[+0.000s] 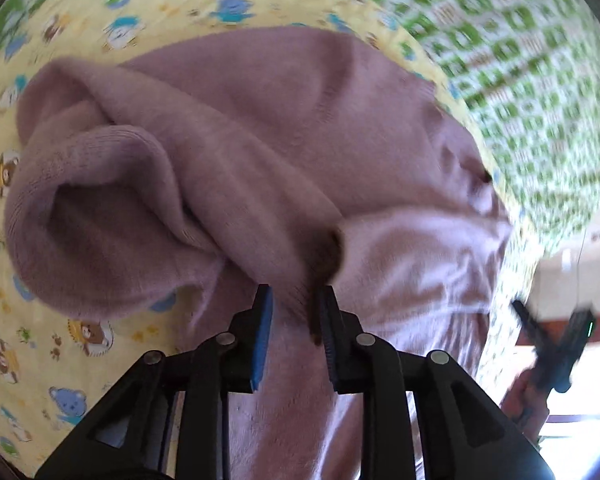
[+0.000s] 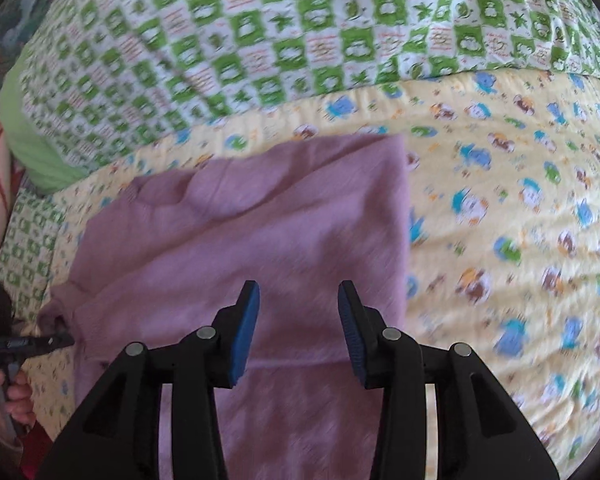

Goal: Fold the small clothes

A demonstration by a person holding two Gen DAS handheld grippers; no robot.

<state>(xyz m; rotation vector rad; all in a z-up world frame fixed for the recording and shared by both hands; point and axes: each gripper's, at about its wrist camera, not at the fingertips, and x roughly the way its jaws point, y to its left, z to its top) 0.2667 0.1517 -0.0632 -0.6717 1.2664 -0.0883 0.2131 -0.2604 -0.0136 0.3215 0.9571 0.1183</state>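
Note:
A small mauve knit sweater lies on a yellow cartoon-print quilt. In the left wrist view my left gripper is shut on a bunched fold of the sweater, lifting it so a sleeve hangs curled at the left. In the right wrist view the sweater lies flatter, its straight edge to the right. My right gripper is open and empty just above the sweater's near part. The left gripper shows at the far left of the right wrist view, at the sweater's corner.
A green-and-white checked blanket lies rolled along the far side of the quilt. The quilt's bare yellow part stretches to the right of the sweater. The right gripper shows blurred at the left wrist view's right edge.

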